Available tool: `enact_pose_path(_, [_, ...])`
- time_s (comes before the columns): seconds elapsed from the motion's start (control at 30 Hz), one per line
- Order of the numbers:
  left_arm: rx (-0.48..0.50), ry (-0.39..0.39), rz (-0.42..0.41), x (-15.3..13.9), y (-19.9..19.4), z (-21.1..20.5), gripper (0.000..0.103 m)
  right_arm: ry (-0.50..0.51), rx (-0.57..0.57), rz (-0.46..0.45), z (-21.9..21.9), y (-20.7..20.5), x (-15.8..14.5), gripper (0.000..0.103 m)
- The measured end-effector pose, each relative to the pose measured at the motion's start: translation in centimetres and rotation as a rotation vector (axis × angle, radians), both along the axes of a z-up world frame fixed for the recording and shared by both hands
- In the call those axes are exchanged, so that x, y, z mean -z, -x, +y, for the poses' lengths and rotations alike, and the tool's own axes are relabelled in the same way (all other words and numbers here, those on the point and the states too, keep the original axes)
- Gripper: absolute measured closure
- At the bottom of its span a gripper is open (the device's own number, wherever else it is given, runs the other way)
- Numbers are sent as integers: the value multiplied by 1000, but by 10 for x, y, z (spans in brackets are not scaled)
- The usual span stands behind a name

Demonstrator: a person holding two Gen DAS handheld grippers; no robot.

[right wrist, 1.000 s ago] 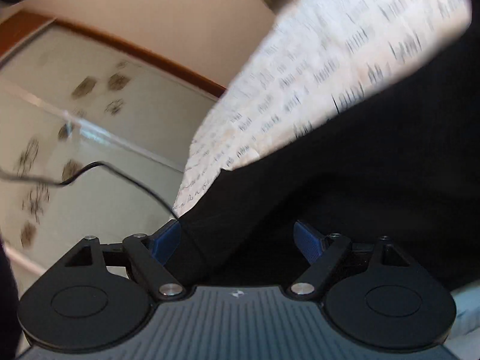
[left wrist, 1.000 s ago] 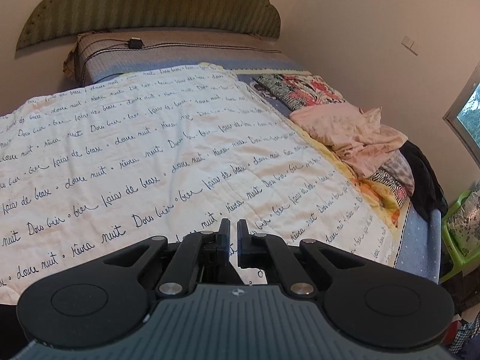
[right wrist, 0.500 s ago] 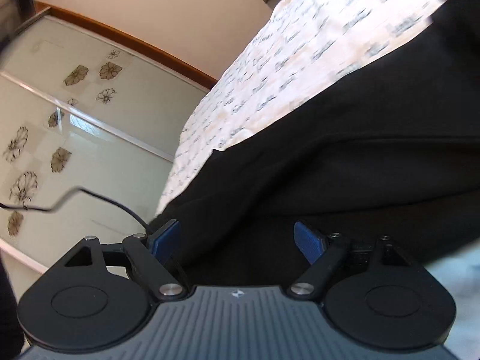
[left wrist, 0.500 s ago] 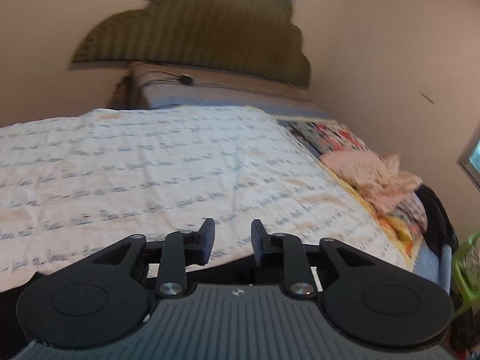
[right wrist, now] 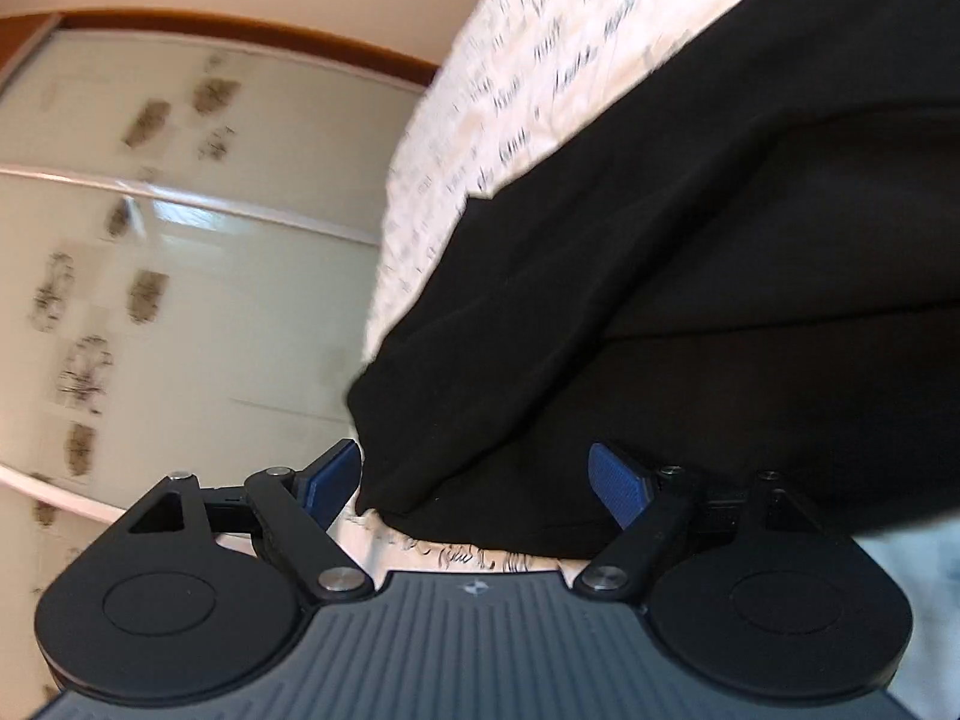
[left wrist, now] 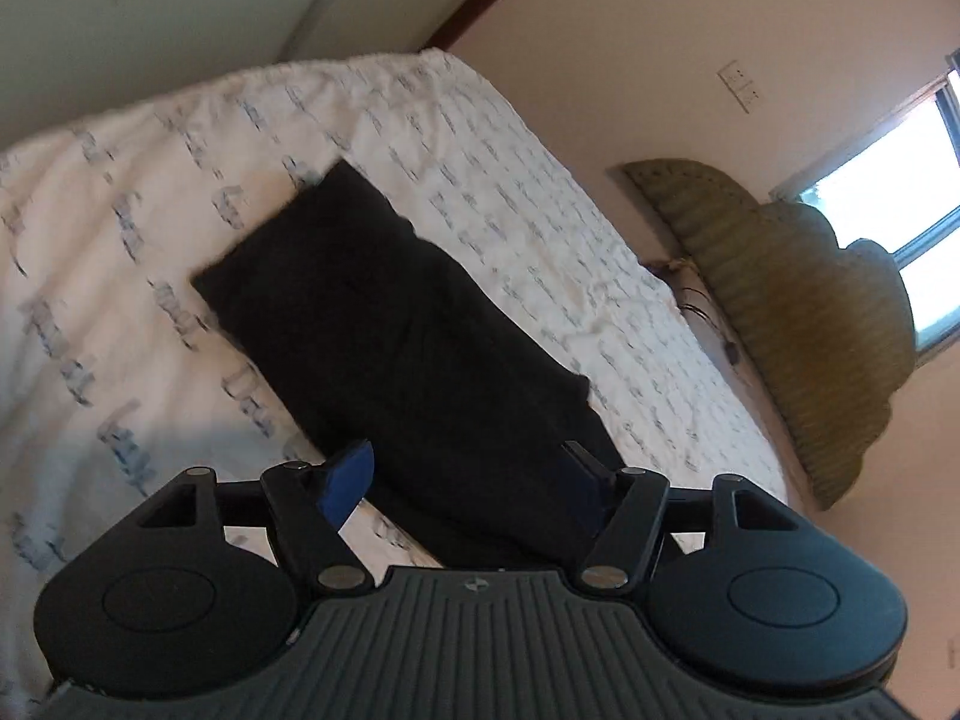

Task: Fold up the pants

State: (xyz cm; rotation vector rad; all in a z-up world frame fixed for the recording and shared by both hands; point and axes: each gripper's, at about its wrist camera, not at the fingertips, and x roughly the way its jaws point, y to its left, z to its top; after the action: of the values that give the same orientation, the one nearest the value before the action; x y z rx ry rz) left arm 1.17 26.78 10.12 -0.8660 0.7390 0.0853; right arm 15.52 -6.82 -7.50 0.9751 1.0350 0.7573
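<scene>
Black pants [left wrist: 408, 324], matte and soft-looking, lie as one long folded strip on a white quilt [left wrist: 120, 192] printed with rows of dark cursive script. In the left wrist view the strip runs from a squared-off far end toward the camera, its edges slightly rippled, and its near end passes between the two fingers of the left gripper [left wrist: 468, 474]. That gripper's jaws stand wide apart, one blue ribbed pad [left wrist: 347, 476] showing on the left finger; whether the fingers touch the cloth cannot be told.

The right wrist view shows the same dark fabric [right wrist: 690, 252] filling most of the frame, with two or three shallow creases across it and a rounded corner hanging near the edge of the quilt [right wrist: 540, 48]. The right gripper [right wrist: 477, 480] is likewise spread wide, two blue textured pads [right wrist: 618, 483] visible, with the hem of the pants lying between them and nothing pinched.

One padded, ribbed olive headboard [left wrist: 798, 312] with a scalloped outline stands against the wall, a window [left wrist: 900, 180] behind it. Pale wardrobe panels [right wrist: 150, 240] with blurred dark floral prints sit beside the bed.
</scene>
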Motion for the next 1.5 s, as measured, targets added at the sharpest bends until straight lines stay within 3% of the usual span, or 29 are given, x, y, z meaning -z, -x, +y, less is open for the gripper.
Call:
enact_pose_path(0.07, [48, 108, -11, 16, -14, -4, 35, 32, 10, 3, 12, -4, -4, 19])
enact_pose_path(0.2, [-19, 267, 94, 52, -29, 10, 38, 16, 71, 59, 19, -7, -4, 19])
enact_pose_path(0.27, [-45, 264, 134, 60, -31, 17, 39, 13, 90, 67, 16, -5, -3, 20])
enact_pose_path(0.43, [-77, 255, 138, 74, -38, 34, 40, -8, 126, 79, 14, -4, 2, 21])
enact_pose_path(0.5, [-79, 253, 136, 79, -40, 37, 55, -7, 137, 87, 15, -5, 1, 20])
enact_pose_path(0.57, [-77, 235, 134, 81, -42, 39, 89, -28, 167, 102, 13, -5, 2, 20])
enact_pose_path(0.63, [-85, 226, 135, 86, -40, 40, 98, -85, 233, 127, 8, -4, 7, 21])
enact_pose_path(0.67, [-86, 227, 137, 87, -39, 40, 99, -121, 278, 137, 5, -3, 11, 26])
enact_pose_path(0.7, [-87, 224, 137, 88, -37, 40, 99, -130, 309, 150, 3, -4, 15, 68])
enact_pose_path(0.73, [-91, 223, 133, 87, -35, 42, 99, -111, 318, 165, 4, -6, 19, 100])
enact_pose_path(0.77, [-96, 230, 129, 86, -34, 45, 99, -73, 330, 189, 6, -7, 24, 100])
enact_pose_path(0.83, [-107, 225, 110, 77, -27, 53, 99, -63, 329, 194, 11, -3, 30, 101])
enact_pose_path(0.97, [-132, 186, 86, 60, -15, 76, 99, -66, 222, 130, 31, 26, 11, 101])
enact_pose_path(1.1, [-73, 152, 198, 81, -23, 71, 98, 11, 188, 119, 36, 39, 25, 100])
enact_pose_path(1.17, [-38, 136, 181, 73, -16, 65, 88, -34, 164, 139, 29, 42, 28, 98])
enact_pose_path(1.2, [-26, 112, 175, 64, -11, 63, 87, -31, 146, 142, 23, 46, 24, 91])
enact_pose_path(1.27, [23, 53, 145, 45, -3, 56, 86, -23, 115, 103, 2, 59, 11, 68])
enact_pose_path(1.33, [60, -15, 119, 24, 4, 48, 86, -34, 161, 13, -34, 80, 0, 35])
enact_pose_path(1.4, [96, -77, 68, 1, 3, 29, 84, -22, 275, -47, -79, 98, -9, 32])
enact_pose_path(1.5, [194, -72, -20, -19, -11, -20, 66, -84, 511, -36, -149, 116, -11, 32])
